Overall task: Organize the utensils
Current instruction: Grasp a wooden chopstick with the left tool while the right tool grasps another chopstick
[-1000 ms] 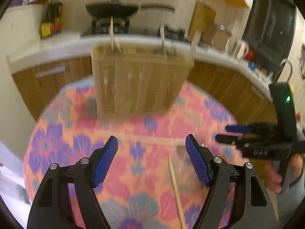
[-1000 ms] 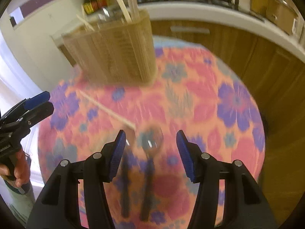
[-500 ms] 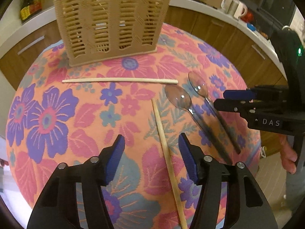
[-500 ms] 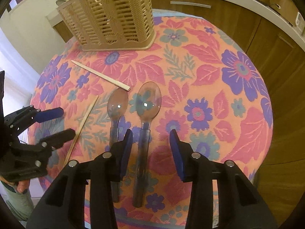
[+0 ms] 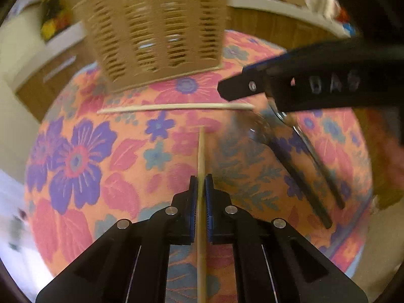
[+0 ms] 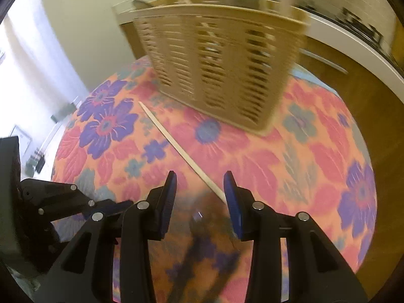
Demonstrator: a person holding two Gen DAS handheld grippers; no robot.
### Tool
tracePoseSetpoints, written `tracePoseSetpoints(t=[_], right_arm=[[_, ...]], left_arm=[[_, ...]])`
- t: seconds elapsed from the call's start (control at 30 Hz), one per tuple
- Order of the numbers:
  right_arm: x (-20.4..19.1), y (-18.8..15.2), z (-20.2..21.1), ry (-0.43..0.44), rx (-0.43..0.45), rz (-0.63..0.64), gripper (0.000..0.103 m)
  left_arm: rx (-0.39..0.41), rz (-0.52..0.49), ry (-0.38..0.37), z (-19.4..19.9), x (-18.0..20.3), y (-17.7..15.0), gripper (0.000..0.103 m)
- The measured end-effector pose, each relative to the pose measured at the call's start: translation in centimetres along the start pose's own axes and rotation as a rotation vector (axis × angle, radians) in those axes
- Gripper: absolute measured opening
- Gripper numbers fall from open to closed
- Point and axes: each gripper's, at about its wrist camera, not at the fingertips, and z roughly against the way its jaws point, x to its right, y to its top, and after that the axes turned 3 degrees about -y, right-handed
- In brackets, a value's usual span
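My left gripper (image 5: pixel 201 185) is shut on a wooden chopstick (image 5: pixel 201 156) that points toward the beige slotted basket (image 5: pixel 156 38). A second, paler chopstick (image 5: pixel 174 107) lies crosswise in front of the basket; it also shows in the right wrist view (image 6: pixel 181 151). Two clear spoons with dark handles (image 5: pixel 298 161) lie to the right. My right gripper (image 6: pixel 199 189) is open, low over a blurred spoon (image 6: pixel 202 240), near the pale chopstick's end. The right gripper also shows in the left wrist view (image 5: pixel 234 91). The basket (image 6: pixel 219 63) holds upright sticks.
The round table has a floral cloth (image 5: pixel 75 156). Wooden cabinets and a white counter (image 6: pixel 353 58) stand behind the table. The left gripper's body (image 6: pixel 63 202) is at the lower left of the right wrist view.
My left gripper has dropped and shut on the near chopstick. My right gripper has moved forward over the spoons, toward the basket, still open.
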Motion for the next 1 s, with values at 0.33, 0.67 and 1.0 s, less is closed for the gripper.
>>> tracePoseSetpoints(t=[0.33,0.67,1.0], right_arm=[[-3.8,2.2,-5.2,-0.11,-0.121,0.166,0.02],[-5.0,3.9,-4.2,-0.086,-0.133,0.145,0.004],[-3.2,0.0,-1.4,0.169,-0.276,-0.191,0.002]], left_arm=[[0.062,0.227,-0.018,2.9,-8.6,-0.2,0.004],[0.095,0.271,-0.026,3.2,-9.8,0.0,0.005],[0.095,0.285,-0.042,3.1,-10.0,-0.2,0.005]])
